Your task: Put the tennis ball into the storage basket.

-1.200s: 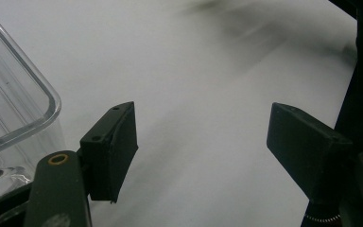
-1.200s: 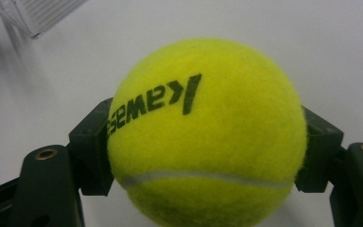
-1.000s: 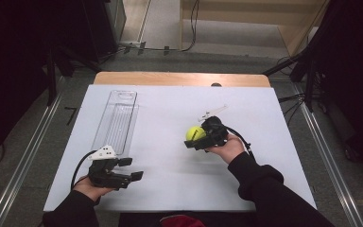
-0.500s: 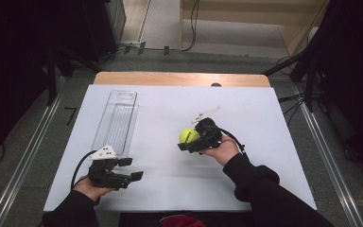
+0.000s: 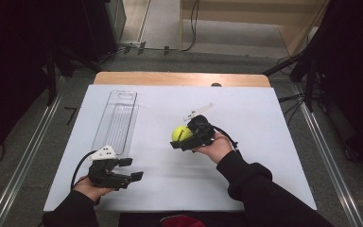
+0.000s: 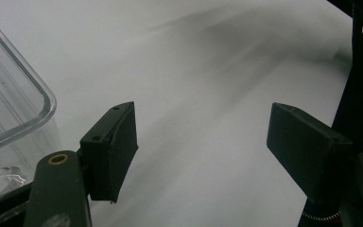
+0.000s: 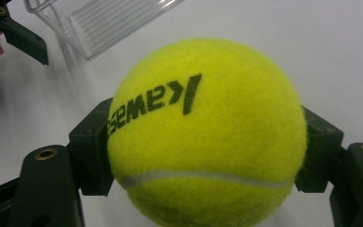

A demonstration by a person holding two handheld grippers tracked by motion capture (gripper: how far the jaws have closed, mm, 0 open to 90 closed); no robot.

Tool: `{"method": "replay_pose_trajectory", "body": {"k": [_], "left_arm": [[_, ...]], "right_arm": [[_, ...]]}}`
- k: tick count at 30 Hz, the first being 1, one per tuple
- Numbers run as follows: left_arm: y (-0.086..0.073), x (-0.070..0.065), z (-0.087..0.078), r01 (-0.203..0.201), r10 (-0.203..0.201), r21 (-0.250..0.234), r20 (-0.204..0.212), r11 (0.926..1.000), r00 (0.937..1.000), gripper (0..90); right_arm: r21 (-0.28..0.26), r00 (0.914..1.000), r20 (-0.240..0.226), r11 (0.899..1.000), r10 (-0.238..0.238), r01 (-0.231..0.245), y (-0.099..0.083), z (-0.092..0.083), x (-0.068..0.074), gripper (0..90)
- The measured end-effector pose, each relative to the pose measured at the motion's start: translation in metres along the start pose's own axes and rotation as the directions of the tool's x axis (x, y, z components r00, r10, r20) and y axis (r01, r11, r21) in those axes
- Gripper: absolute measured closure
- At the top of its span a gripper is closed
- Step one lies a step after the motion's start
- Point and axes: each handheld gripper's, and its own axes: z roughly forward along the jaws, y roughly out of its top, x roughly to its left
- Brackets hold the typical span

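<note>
- Two grippers work over a white table.
- Nearest, the left gripper sits low at the table's front left, jaws spread wide with nothing between them.
- Farther in, the right gripper is clamped on a yellow ball, held above mid-table.
- Beyond the left gripper lies a clear tray, well apart from the ball.

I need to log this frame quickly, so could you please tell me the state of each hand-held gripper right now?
Left hand-held gripper: open, holding nothing.
Right hand-held gripper: shut on the yellow tennis ball.
</note>
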Motion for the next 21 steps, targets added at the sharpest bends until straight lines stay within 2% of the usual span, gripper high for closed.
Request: {"method": "replay_pose_trajectory", "body": {"k": [7, 21], "left_arm": [[0.000, 0.000, 0.000, 0.000, 0.000, 0.002, 0.000, 1.0000, 1.0000, 26.0], [-0.001, 0.002, -0.001, 0.004, -0.004, 0.000, -0.005, 1.0000, 1.0000, 26.0]], "right_arm": [[-0.014, 0.9997, 0.004, 1.000, -0.024, 0.024, 0.009, -0.002, 0.002, 23.1], [-0.019, 0.9999, -0.011, 1.000, -0.010, 0.010, 0.026, 0.006, -0.001, 23.1]]}}
